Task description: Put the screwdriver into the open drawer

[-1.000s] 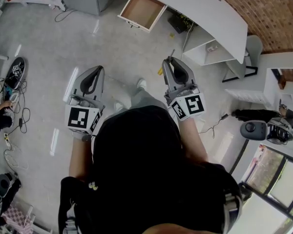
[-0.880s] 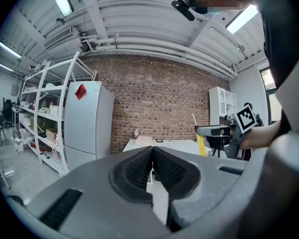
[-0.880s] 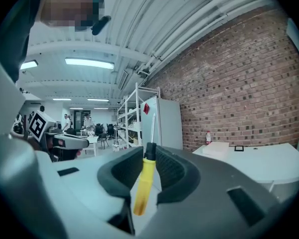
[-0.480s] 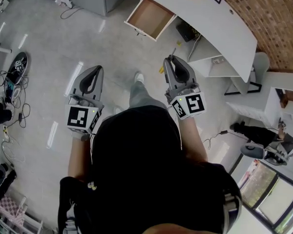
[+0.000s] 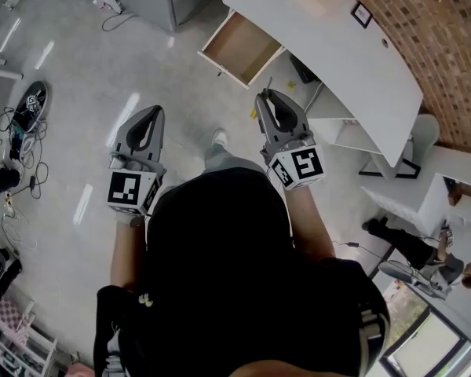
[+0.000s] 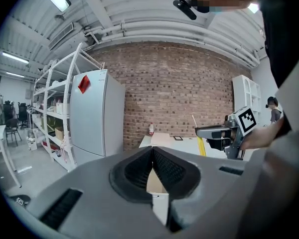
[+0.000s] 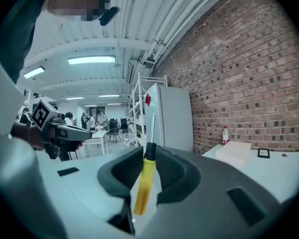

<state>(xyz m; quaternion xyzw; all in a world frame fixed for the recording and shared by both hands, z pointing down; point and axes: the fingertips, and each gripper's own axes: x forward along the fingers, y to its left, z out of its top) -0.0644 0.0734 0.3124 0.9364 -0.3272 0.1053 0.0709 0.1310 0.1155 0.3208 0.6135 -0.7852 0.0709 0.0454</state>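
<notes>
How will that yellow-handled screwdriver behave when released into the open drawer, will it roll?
Probably rigid: the screwdriver stands straight in the closed jaws of the right gripper. Its rounded handle would likely roll on the flat bottom of the drawer. The smooth-looking handle may slip if the grip loosens.

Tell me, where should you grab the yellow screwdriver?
Grab the screwdriver by its fat yellow handle, coming from the sides, as the right tongs do now near the black collar. The thin metal shaft sticks out forward and is likely too skinny to hold steady.
</notes>
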